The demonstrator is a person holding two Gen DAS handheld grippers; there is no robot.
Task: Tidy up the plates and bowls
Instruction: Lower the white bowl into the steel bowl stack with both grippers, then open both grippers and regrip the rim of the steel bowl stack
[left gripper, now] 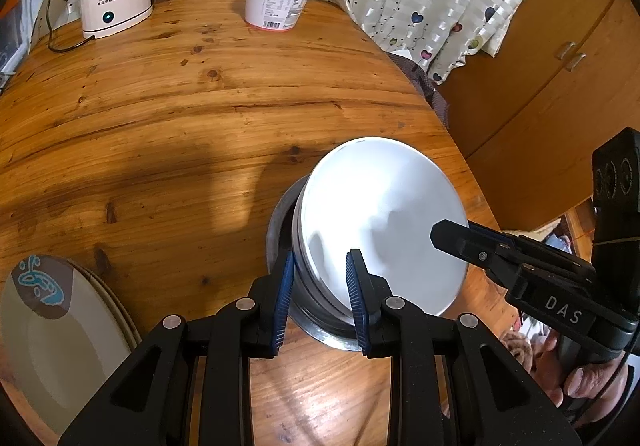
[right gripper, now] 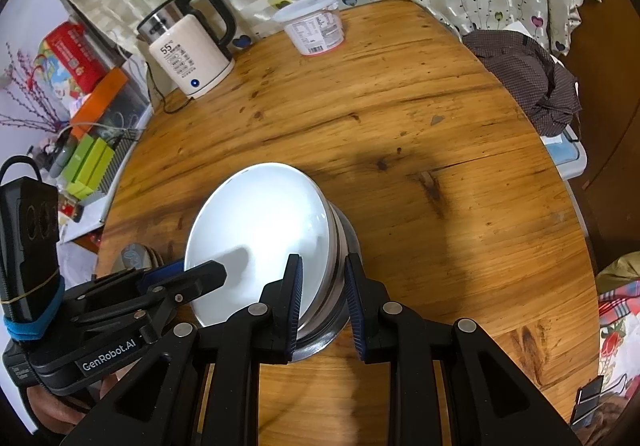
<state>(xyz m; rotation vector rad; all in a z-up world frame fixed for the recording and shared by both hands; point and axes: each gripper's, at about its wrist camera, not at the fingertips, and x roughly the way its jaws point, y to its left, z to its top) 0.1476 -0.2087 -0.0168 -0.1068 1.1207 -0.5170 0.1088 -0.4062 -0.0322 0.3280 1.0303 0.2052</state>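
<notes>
Two tools grip the nested bowl stack (left gripper: 380, 221) at lower centre on the counter (left gripper: 180, 117): left tool (left gripper: 322, 302) and right tool (right gripper: 322, 304) each clamp opposite rims. Stiff, slick, breakable; rims look like the surest hold.

Stacked bowls (right gripper: 260, 238) on wooden table (right gripper: 440, 205), both grippers' jaws clamping opposite rims, kettle (right gripper: 188, 45) behind

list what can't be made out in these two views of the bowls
- Left wrist view: count of steel bowls under the white bowl, which covers them.
- Left wrist view: plates, cut off by the edge.
- Right wrist view: plates, mostly behind the left gripper.
</notes>
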